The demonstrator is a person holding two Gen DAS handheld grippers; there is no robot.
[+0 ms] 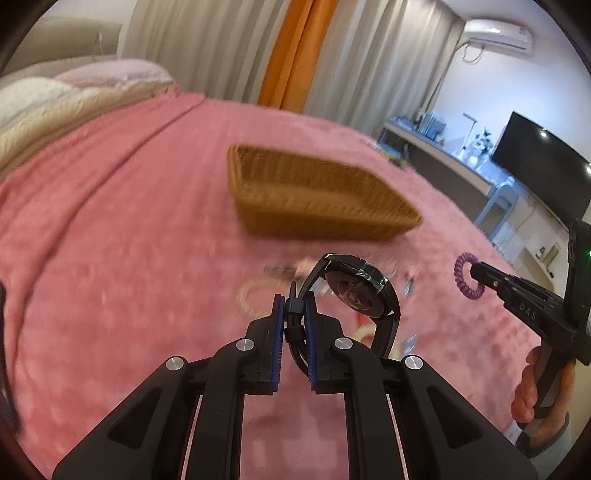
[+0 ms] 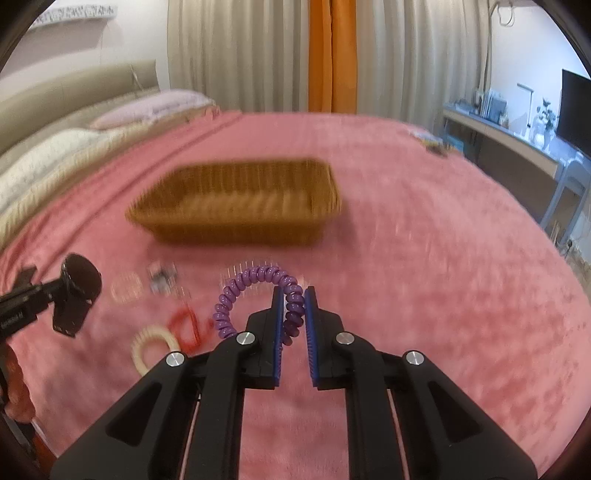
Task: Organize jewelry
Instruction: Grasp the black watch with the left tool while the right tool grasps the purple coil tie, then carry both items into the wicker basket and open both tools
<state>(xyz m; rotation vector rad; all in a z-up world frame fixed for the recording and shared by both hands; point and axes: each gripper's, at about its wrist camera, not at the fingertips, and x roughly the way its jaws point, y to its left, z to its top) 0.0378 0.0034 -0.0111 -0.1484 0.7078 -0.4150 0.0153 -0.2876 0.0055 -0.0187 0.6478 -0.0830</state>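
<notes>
The left gripper point(image 1: 294, 308) has its jaws pinched on the strap of a black wristwatch point(image 1: 354, 291), which hangs clear of the bed with its round case back turned toward the camera. The right gripper point(image 2: 294, 308) has its jaws pressed on a purple spiral hair tie point(image 2: 255, 295), a coiled plastic loop that arches up and to the left of the blue pads point(image 2: 279, 317). In the left wrist view the person's hand point(image 1: 535, 391) grips the right gripper's handle.

Just beyond the jaws, on the pink plush blanket point(image 2: 424, 277) that covers the bed, lie a cream ring point(image 2: 155, 349), a red loop point(image 2: 186, 325) touching it, a pale translucent bracelet point(image 2: 125, 288) and a small dark trinket point(image 2: 162, 277), all blurred. Farther on sits an oblong wicker basket point(image 2: 236, 225), well apart from both held things.

Past the bed hang grey curtains point(image 2: 236, 55) with an orange one point(image 2: 332, 55) between them. To the right stand a long bench point(image 2: 517, 144) and a dark television point(image 1: 539, 166); an air conditioner point(image 1: 498, 35) sits high on the wall.
</notes>
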